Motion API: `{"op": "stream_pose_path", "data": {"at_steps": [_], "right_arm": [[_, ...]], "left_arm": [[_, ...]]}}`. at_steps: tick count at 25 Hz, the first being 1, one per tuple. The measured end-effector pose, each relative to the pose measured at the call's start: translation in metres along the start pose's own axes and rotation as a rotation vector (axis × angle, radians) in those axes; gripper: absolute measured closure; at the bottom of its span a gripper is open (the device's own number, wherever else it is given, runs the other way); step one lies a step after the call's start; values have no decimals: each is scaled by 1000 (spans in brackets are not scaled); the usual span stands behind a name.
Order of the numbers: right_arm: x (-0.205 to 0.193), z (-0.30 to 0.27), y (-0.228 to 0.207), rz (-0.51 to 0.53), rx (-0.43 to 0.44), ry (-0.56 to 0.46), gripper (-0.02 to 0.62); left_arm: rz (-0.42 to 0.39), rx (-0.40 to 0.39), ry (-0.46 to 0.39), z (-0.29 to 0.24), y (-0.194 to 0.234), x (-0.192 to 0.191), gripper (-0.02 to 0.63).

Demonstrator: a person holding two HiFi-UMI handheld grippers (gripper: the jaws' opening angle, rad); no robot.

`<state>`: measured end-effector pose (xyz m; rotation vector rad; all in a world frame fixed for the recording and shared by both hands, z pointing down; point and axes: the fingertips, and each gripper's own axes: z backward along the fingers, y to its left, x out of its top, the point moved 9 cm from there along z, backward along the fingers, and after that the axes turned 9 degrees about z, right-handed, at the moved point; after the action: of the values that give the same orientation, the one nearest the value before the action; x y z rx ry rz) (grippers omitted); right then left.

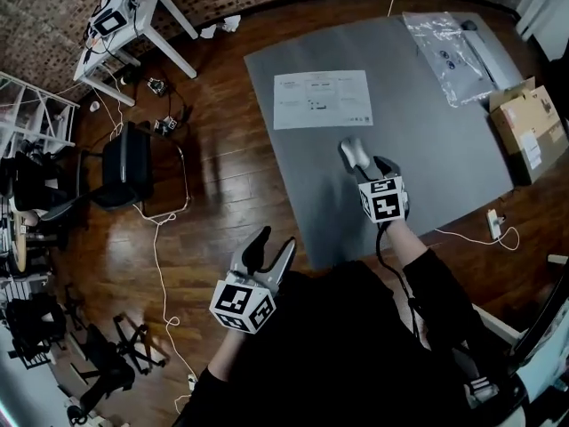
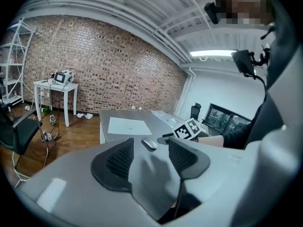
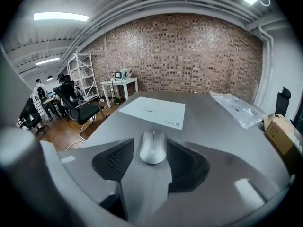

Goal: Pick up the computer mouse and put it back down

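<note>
The grey computer mouse [image 1: 352, 152] lies on the grey table [image 1: 444, 149], near its front edge. My right gripper [image 1: 365, 161] is over it. In the right gripper view the mouse [image 3: 153, 143] sits between the two ribbed pads of the right gripper [image 3: 150, 151], which is open, with a thin gap on each side. My left gripper [image 1: 274, 244] hangs over the wooden floor to the left of the table, open and empty. The left gripper view looks past the left gripper [image 2: 150, 157] at the mouse [image 2: 149, 144] and the right gripper's marker cube [image 2: 188, 129].
A printed sheet [image 1: 322, 99] lies behind the mouse. At the table's far right lie a clear plastic bag [image 1: 444, 47] and a cardboard box [image 1: 529, 127]. A black chair [image 1: 124, 163], cables and a white side table [image 1: 124, 20] stand on the floor at left.
</note>
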<state>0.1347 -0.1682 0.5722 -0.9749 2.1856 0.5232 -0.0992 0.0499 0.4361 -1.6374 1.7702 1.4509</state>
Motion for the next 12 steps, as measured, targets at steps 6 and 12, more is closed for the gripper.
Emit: {"op": "stream_pose_path", "data": {"at_steps": [6,12], "right_arm": [[7,-58,-5,10,12,147,328],[6,-91,5,-17,15,329,282]], "left_arm": [[39,30,19,-13,20,6,388],[63,-7,16,-18,49,16,388]]}}
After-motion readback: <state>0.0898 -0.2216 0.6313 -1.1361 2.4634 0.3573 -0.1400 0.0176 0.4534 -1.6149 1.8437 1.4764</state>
